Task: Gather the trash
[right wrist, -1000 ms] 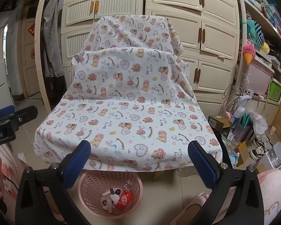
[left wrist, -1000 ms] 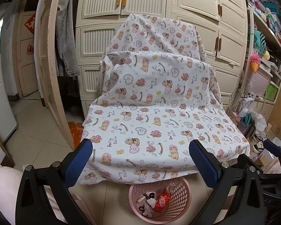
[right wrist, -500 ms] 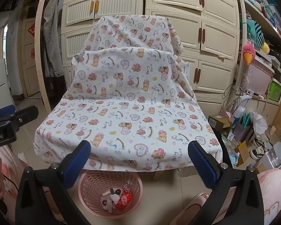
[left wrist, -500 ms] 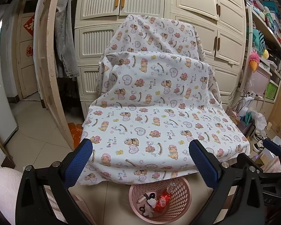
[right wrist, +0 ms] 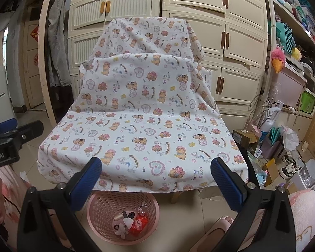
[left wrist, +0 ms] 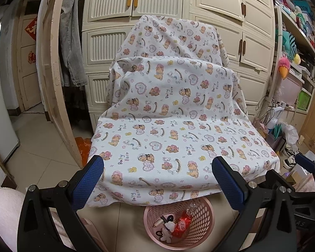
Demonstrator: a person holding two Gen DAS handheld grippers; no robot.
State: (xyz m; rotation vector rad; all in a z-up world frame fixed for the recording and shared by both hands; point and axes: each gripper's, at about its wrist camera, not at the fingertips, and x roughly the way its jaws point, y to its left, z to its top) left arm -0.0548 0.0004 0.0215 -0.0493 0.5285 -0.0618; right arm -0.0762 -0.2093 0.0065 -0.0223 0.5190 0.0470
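Nothing has moved in the last second. Your left gripper (left wrist: 157, 180) hangs with jaws wide and empty. The round pink plastic basket (left wrist: 201, 214) on the floor holds the trash. Your right gripper (right wrist: 156, 179) matches. The desk's bear-print cloth (right wrist: 136, 126) looks bare, so collecting seems done.

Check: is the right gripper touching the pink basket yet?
Apart. In the right wrist view the right gripper hangs open and empty over the cloth edge; the pink basket sits on the floor below.

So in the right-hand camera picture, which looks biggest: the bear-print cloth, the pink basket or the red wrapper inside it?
Largest to smallest, as they look:
1. White bear-print cloth
2. Pink perforated plastic basket
3. Red shiny wrapper
The basket sits nearer the camera, yet still looks smaller than the cloth.
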